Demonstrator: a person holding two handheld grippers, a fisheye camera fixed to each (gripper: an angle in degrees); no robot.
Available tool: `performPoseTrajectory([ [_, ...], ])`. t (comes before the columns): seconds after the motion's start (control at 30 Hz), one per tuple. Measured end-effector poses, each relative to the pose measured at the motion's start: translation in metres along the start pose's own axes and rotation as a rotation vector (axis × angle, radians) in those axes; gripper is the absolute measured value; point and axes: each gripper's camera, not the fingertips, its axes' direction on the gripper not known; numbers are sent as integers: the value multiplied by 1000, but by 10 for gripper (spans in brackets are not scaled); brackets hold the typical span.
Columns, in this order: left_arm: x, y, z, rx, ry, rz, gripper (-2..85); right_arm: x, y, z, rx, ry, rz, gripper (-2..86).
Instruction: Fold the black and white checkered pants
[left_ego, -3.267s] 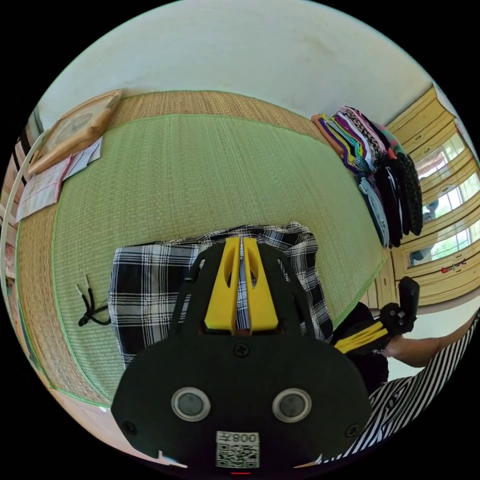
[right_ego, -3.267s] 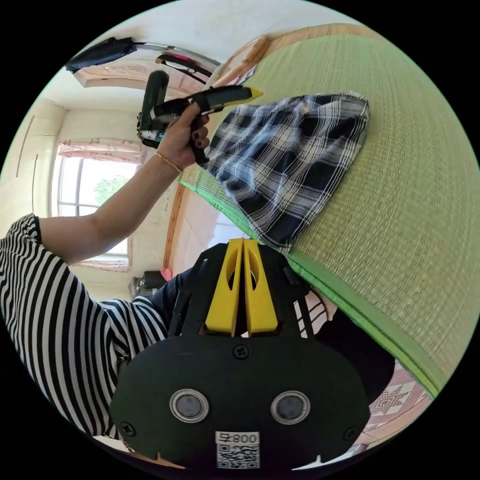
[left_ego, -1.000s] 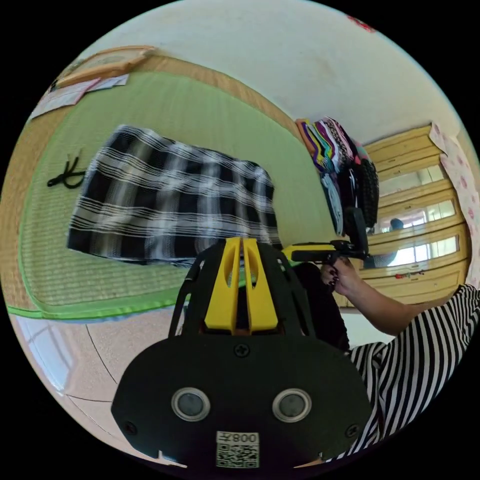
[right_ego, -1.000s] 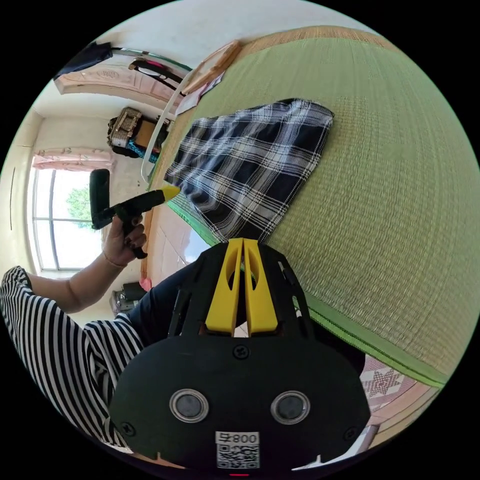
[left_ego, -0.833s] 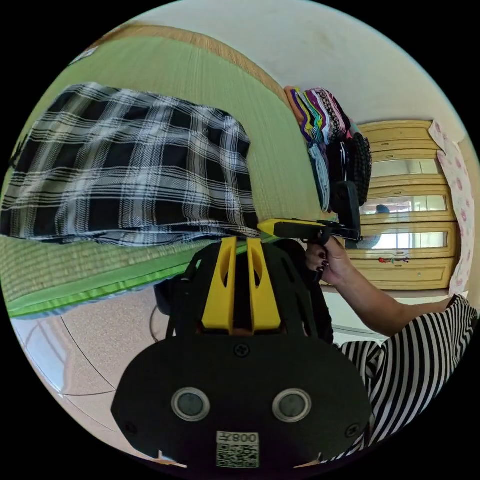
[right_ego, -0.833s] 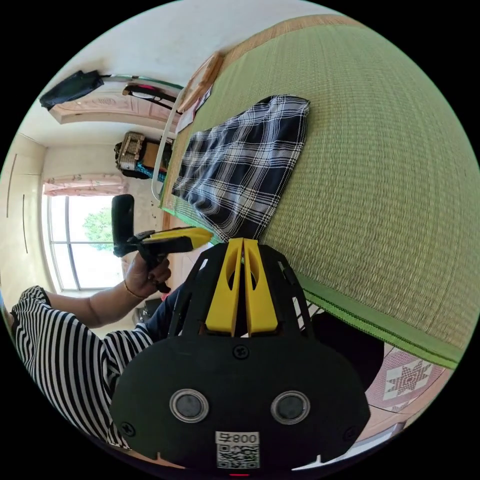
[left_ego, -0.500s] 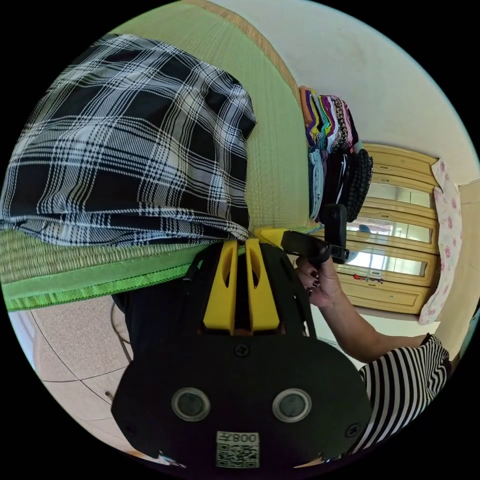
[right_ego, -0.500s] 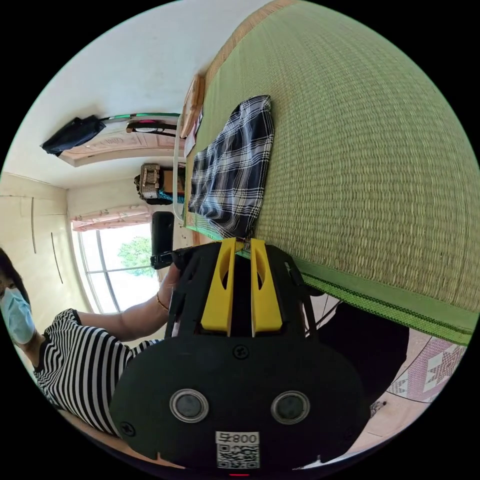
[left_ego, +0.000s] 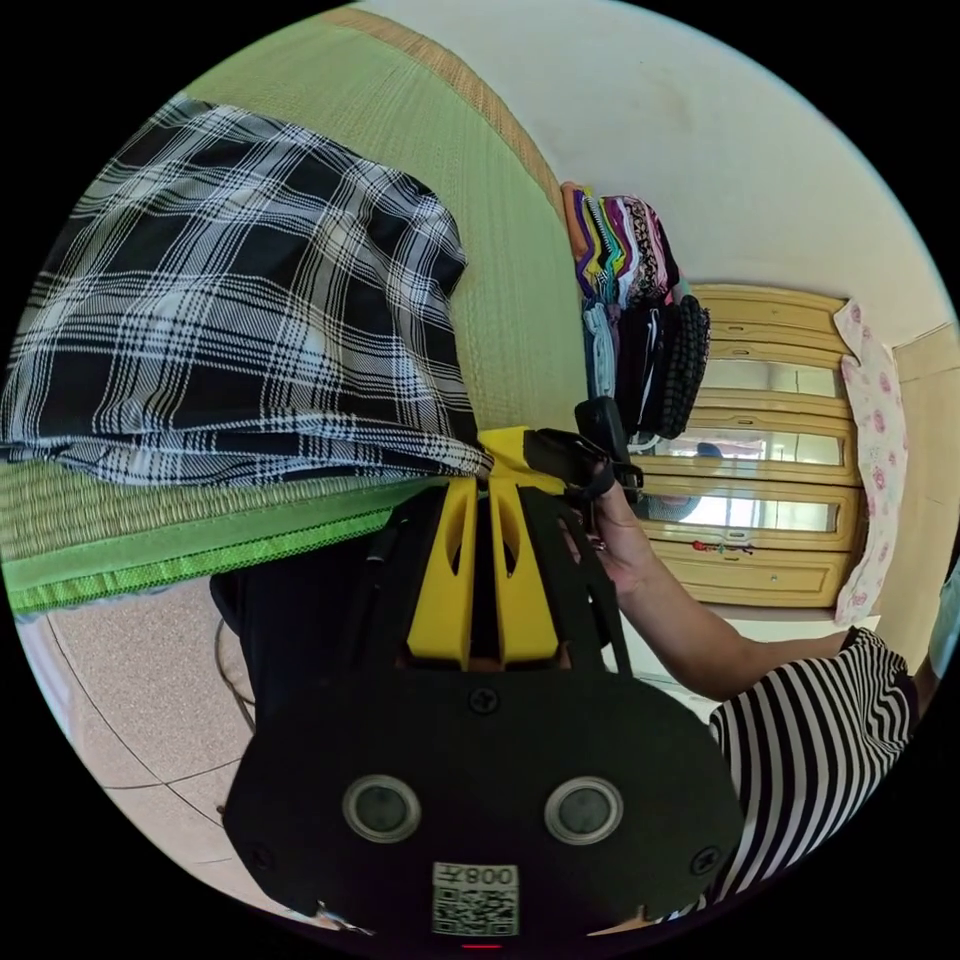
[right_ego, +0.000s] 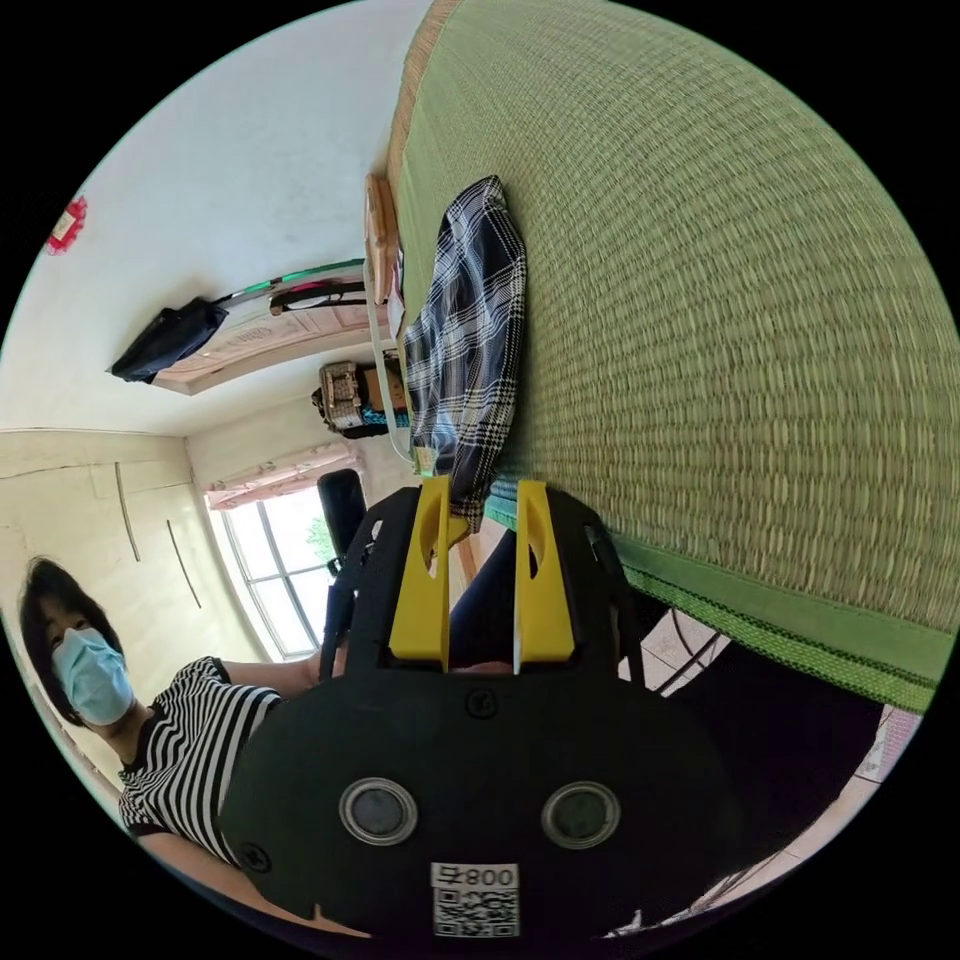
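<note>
The black and white checkered pants (left_ego: 240, 320) lie folded flat on the green mat (left_ego: 510, 300), near its front edge. My left gripper (left_ego: 485, 490) sits just below the pants' near corner, jaws a little apart with nothing between them. My right gripper (left_ego: 510, 445), held in a hand, has its yellow tips at that same corner. In the right gripper view the pants (right_ego: 470, 330) stretch away along the mat (right_ego: 720, 300). There my right gripper (right_ego: 483, 490) is open wide, and the corner of the fabric hangs between its jaws beside the left one.
A stack of folded clothes (left_ego: 640, 290) stands at the mat's far end against the wall, beside a wooden cabinet (left_ego: 770, 450). Tiled floor (left_ego: 140, 680) lies below the mat's green edge. A person in a striped shirt (right_ego: 190, 740) is close behind the grippers.
The left gripper has let go of the pants, which now lie flat. Both grippers have dropped to the mat's front edge at one corner, and both have opened, the right widest.
</note>
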Motion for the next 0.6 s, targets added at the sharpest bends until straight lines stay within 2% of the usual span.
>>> performPoseTrajectory([
  [0.3,-22,10,-17,-16,6,34,24,4,-8,10,-14,-57,15,83],
  [0.6,-61,33,-60,6,28,21,29,2,-1,7,-17,-37,-4,15],
])
